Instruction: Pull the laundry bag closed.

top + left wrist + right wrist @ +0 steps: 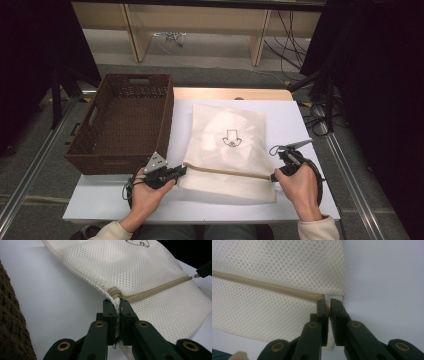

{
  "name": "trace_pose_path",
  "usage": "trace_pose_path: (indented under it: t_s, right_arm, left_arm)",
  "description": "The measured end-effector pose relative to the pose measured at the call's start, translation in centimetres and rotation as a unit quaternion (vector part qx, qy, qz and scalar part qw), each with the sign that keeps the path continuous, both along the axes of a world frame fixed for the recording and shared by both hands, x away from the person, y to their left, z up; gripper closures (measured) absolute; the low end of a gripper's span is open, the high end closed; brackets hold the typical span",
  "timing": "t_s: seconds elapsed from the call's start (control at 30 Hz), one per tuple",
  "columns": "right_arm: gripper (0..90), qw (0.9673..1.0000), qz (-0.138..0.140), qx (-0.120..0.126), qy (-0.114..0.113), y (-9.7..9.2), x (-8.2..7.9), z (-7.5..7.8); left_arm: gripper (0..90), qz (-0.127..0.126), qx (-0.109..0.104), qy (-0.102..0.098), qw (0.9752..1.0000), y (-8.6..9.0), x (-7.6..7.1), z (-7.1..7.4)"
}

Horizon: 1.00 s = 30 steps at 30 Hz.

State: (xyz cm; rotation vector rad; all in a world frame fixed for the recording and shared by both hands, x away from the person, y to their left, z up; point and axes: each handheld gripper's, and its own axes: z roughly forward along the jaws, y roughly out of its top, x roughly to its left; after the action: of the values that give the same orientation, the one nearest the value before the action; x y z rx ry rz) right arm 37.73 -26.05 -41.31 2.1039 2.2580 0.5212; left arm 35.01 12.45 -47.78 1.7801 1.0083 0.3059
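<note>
Bright, even overhead light on the white table (300, 125); dark surroundings, soft grainy focus.

We see brown woven basket (120, 122) on bench's left | white bench (300, 125) | wooden shelf (200, 25) behind

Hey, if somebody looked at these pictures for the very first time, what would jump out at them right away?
Most likely the cream mesh laundry bag lying flat in the middle of the white table, with a small black drawing on it. The left tool and the right tool are each shut on one end of its tan zipper. A dark brown woven basket sits just left of the bag.
</note>
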Motion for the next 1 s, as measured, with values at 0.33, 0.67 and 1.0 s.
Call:
trace_pose_path:
  t_s: [0.33, 0.67, 1.0]
  right_arm:
    - [85.0, 0.9998, 0.009, -0.003, -0.018, 0.4, -0.1, 0.2]
    - [76.2, 0.9978, 0.037, -0.005, -0.055, 2.1, -0.8, 1.2]
    - [65.3, 0.9891, 0.084, 0.018, -0.12, 3.3, -0.8, 1.5]
  left_arm:
    - [84.3, -0.007, 0.009, -0.003, 0.9999, 0.0, 0.0, -0.1]
    - [83.2, -0.005, 0.007, -0.003, 1.0, -0.1, 0.0, -0.2]
    - [81.5, -0.001, 0.001, 0.003, 1.0, 0.0, -0.1, -0.2]
